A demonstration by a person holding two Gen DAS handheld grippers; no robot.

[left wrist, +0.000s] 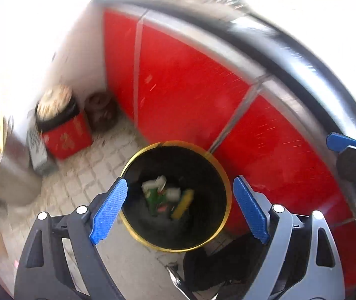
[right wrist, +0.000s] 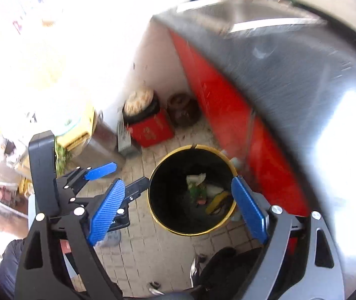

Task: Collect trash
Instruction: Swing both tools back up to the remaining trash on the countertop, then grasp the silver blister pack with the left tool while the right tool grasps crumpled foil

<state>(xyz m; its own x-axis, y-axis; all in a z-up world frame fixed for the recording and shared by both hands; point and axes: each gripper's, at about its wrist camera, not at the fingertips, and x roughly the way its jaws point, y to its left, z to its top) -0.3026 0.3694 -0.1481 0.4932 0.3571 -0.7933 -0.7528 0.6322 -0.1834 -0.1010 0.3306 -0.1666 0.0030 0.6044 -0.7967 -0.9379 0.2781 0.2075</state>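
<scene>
1. Black and ringed with a yellow rim, the trash bin (left wrist: 175, 197) stands on the tiled floor (left wrist: 88, 175) right below and ahead of your left gripper (left wrist: 180, 208). The trash (left wrist: 168, 196) lies at its bottom, with nothing between the blue fingers.
2. Your left gripper has its jaws wide apart and holds nothing. The right gripper (right wrist: 178, 210) is the same, also above the bin.
3. Both grippers are close together here, so I think they could knock each other when you turn away.
4. To the right of the grippers runs the red cabinet (left wrist: 190, 85) with a steel worktop (right wrist: 303, 80) that sticks out; a fast lift could hit its edge.
5. Far ahead to the left stand a red box (right wrist: 150, 130) and a brown pot (right wrist: 183, 110), well apart from the bin. Near your feet lies something dark, too blurred to tell.
</scene>
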